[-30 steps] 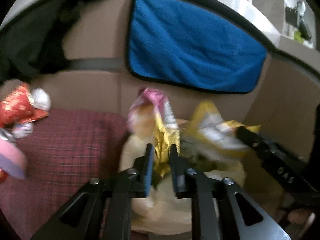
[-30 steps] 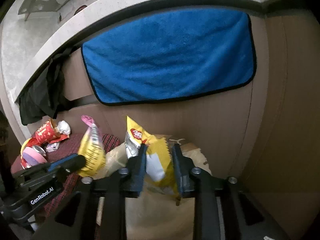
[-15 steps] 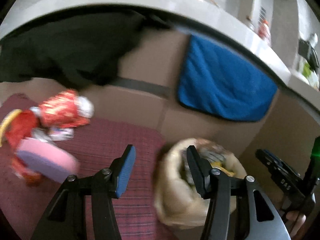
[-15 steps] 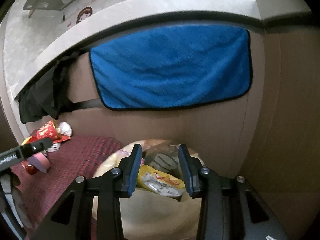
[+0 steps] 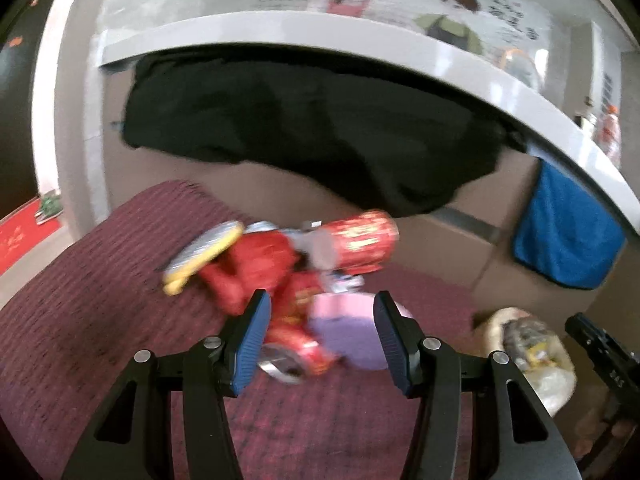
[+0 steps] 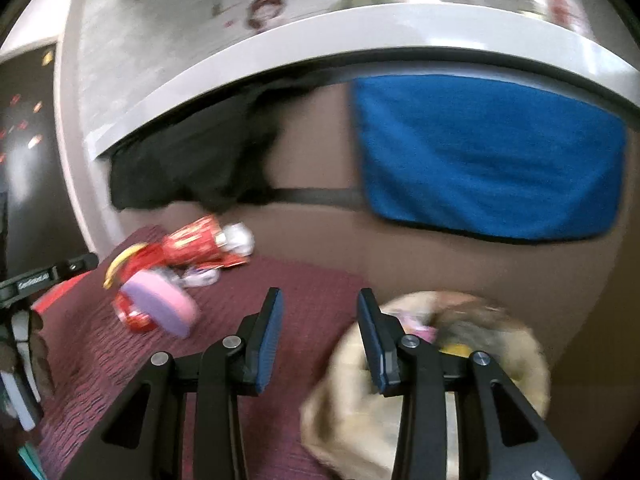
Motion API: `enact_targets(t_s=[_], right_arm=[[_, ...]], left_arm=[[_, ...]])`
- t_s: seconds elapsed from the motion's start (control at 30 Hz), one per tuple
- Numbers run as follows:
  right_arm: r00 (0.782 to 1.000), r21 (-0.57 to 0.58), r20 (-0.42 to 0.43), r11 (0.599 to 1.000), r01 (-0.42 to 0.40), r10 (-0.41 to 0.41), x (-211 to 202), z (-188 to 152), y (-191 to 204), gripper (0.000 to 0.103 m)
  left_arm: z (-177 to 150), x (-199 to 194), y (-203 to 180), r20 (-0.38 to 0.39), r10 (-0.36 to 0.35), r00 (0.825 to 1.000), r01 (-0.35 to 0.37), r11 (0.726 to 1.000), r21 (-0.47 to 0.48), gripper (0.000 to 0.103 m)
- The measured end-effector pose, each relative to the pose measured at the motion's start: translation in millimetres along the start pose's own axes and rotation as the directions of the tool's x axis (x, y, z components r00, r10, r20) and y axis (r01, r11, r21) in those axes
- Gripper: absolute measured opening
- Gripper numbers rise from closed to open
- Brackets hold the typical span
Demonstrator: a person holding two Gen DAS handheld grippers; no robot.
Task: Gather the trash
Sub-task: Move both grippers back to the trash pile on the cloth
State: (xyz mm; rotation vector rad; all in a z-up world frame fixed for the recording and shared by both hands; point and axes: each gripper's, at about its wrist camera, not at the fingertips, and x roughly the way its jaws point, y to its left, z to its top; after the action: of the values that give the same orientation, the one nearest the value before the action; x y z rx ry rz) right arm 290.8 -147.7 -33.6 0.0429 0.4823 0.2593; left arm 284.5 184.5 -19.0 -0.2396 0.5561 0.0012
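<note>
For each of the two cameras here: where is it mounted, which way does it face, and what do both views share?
Left wrist: sits on the left hand-held gripper, open, looking forward over the trash pile on the red cloth; the right hand-held gripper's tip shows at right.
Right wrist: sits on the right hand-held gripper, open, facing the cloth and trash bag; the left one shows at left.
Shared: pile, cloth, bag, blue towel.

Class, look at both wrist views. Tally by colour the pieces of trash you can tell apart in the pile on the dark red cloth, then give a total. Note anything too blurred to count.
Red (cup, wrapper, can): 3
Pink (disc): 1
Silver and yellow (wrapper): 1
White (crumpled scraps): at least 1; blur hides the number
Total: at least 6
</note>
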Motion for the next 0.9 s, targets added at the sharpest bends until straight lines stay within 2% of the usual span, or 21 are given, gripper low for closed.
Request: enact_targets(t_s=[0.17,0.37,0.5,0.7,0.9], right_arm=[[0.988,-0.091,-0.081,0.986,-0.139,0.132,37,-4,59,0.036],[0.957,-0.251,-0.171,0.929,-0.271,0.233,78,-7,126,0.035],[0.949,-0.33,-0.2,0.895,-0.3,0.244,103,-3,147,0.035],[0.933,-0.358,-0.237,0.868,-0.343,0.271,136,8,155,0.035],[0.939,-0.386,-0.229,0.862,-0.329,0.255,151,20,158,0.035]], left_arm=[[-8,5,37,-0.025,0.05,0.998,-0.051,0.998,-0.035,0.054],[-17,13,68,-0.058,0.072,0.996,-0.075,0.996,-0.042,0.054],[-21,15,86,-0.077,0.059,0.995,-0.063,0.997,-0.047,0.054],[-18,17,106,-0.082,0.014,0.996,-0.02,0.997,-0.075,0.054],[-15,29,112,-0.099,-0.046,0.994,0.041,0.998,-0.057,0.054]])
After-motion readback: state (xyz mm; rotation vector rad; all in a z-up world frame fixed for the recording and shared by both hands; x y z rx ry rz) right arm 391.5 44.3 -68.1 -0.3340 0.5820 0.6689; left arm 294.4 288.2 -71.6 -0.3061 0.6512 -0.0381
